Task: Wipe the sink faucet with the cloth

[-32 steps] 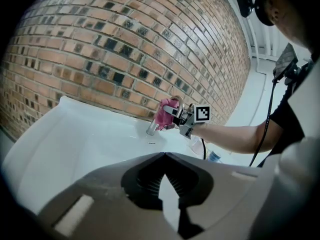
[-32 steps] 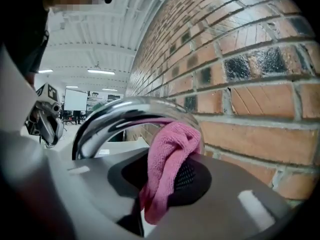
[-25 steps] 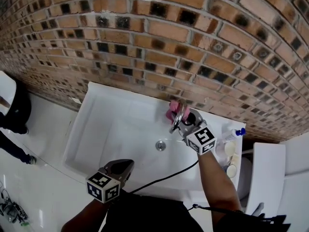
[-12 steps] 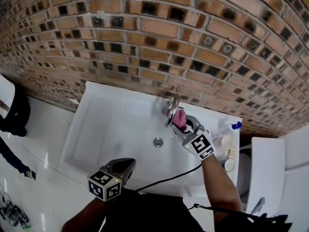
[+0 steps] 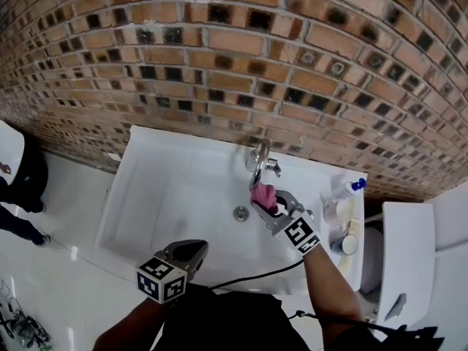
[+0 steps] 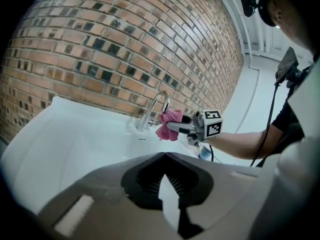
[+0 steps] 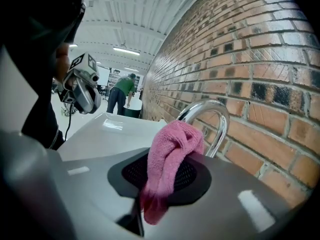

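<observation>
Wiping pose: a bunched pink cloth (image 7: 170,159) sits just in front of the curved chrome faucet (image 5: 258,157) at the back edge of the sink (image 5: 168,196), pinched in the right gripper (image 5: 265,197). The left gripper (image 5: 191,253) hangs closed and empty by the front edge. Pressing harder could scrape the jaws on chrome or tug the cloth loose.
</observation>
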A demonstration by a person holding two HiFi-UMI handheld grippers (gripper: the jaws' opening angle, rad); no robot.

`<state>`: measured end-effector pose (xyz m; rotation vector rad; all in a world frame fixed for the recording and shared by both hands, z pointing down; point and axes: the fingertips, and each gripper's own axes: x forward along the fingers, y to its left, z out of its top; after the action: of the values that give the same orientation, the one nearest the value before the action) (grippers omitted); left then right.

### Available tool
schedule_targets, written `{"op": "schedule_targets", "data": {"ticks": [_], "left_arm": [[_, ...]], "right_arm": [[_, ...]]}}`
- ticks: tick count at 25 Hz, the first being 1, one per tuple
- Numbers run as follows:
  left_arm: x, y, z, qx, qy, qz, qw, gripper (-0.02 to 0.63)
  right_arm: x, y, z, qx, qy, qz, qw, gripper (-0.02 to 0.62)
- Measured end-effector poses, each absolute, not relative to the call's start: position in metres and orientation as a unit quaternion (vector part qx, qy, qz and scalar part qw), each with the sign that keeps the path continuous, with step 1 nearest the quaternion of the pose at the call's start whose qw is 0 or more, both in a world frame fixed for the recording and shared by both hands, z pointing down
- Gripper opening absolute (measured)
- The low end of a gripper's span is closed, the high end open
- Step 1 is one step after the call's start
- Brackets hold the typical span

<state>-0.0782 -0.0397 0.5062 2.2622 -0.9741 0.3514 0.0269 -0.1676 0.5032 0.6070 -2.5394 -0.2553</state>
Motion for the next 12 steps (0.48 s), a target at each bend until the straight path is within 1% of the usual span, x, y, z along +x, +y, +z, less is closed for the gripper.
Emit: {"op": "schedule_targets", "data": {"ticks": [8, 12], "left_arm": [[-0.065, -0.055, 0.505, 0.867, -0.357, 0.142, 0.316, 0.004], [-0.054, -0.064, 0.503, 0.871, -0.350, 0.145, 0.313, 0.004]], "right_arm": [[0.043, -0.139, 0.485, 0.184, -0.959, -0.024, 0.213, 0.087], [0.060, -0.158, 0.446, 0.218, -0.963, -0.012, 0.157, 0.088]]}}
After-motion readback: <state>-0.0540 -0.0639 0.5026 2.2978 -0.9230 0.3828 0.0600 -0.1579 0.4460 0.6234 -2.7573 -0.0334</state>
